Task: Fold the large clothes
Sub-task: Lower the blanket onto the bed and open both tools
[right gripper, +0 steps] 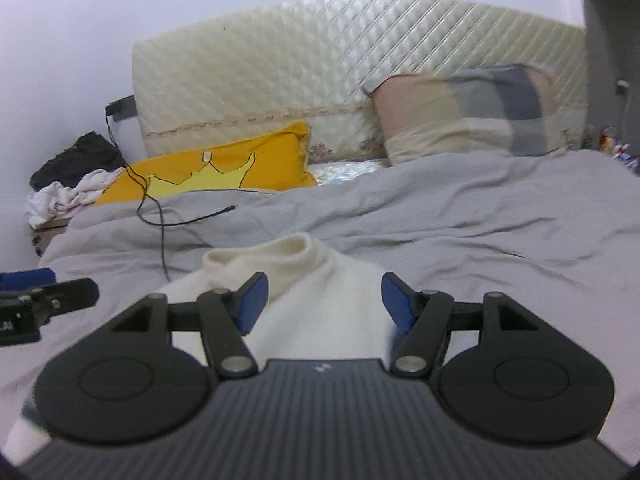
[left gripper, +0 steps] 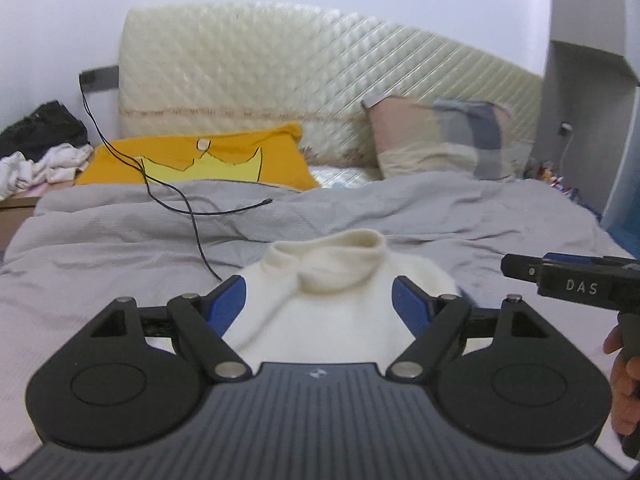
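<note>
Cream sweater (left gripper: 320,304) lies on bed (left gripper: 120,248); your left gripper (left gripper: 320,300) & right gripper (right gripper: 322,300) hover w/ jaws apart, gripping nothing.

The sweater's (left gripper: 320,312) lower part is hidden behind the left gripper's (left gripper: 320,300) body; only collar and shoulders show ahead of the fingers. In the right wrist view the same holds behind the right gripper (right gripper: 324,300). To the left gripper's right, the other gripper and the hand (left gripper: 626,392) holding it are cut off by the frame edge. Far ahead to the right, the checked pillow (left gripper: 440,136) is blurred. Small coloured items (left gripper: 552,174) beyond it are too small to tell. The dark heap (right gripper: 76,160) far left cannot be made out.
</note>
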`<state>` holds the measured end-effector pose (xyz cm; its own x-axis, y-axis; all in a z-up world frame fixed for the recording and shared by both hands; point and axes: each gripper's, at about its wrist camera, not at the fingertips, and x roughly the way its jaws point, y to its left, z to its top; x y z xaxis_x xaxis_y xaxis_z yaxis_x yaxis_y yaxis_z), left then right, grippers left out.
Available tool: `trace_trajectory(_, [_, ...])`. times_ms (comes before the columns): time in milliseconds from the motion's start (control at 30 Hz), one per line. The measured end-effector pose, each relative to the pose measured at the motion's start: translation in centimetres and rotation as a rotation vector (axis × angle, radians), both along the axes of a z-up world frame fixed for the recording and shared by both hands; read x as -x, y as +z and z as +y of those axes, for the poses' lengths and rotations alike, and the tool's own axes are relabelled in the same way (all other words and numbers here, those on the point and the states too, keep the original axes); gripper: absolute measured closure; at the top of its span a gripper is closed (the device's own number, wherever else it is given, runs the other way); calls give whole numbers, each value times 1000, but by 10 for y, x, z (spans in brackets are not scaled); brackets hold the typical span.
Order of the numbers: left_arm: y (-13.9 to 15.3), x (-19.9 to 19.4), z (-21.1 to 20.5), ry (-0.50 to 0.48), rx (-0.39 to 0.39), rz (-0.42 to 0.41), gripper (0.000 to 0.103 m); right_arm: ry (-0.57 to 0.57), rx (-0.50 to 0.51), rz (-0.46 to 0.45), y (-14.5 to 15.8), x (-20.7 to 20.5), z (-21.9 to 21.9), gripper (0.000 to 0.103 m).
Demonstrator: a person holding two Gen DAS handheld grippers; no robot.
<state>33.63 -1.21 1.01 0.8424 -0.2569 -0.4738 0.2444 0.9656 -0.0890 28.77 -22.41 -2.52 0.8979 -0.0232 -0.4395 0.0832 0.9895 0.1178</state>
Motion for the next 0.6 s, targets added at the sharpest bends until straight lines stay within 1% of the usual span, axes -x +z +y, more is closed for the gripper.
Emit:
trace_trajectory(100, [7, 61, -2, -6, 6, -6, 19, -17, -18, -5, 7, 58, -6, 39])
trace_trajectory(167, [8, 97, -4, -14, 25, -9, 19, -21, -35, 0, 7, 92, -12, 39])
trace_trajectory(300, [5, 162, -12, -32, 43, -5, 19, -57, -67, 34, 4, 145, -26, 39])
trace_trajectory(367, [0, 189, -19, -39, 45, -2, 19, -76, -82, 52, -1, 163, -33, 39])
trace_trajectory(467, [-10, 214, -26, -51, 48, 20, 19, -124, -94, 113, -14, 179, -47, 39])
trace_trajectory(533, [-18, 222, -30, -56, 51, 32, 19, -164, -91, 155, -25, 184, -53, 39])
trace_trajectory(600, [-28, 225, -34, -57, 55, 57, 19, -177, -130, 197, -40, 185, -60, 39])
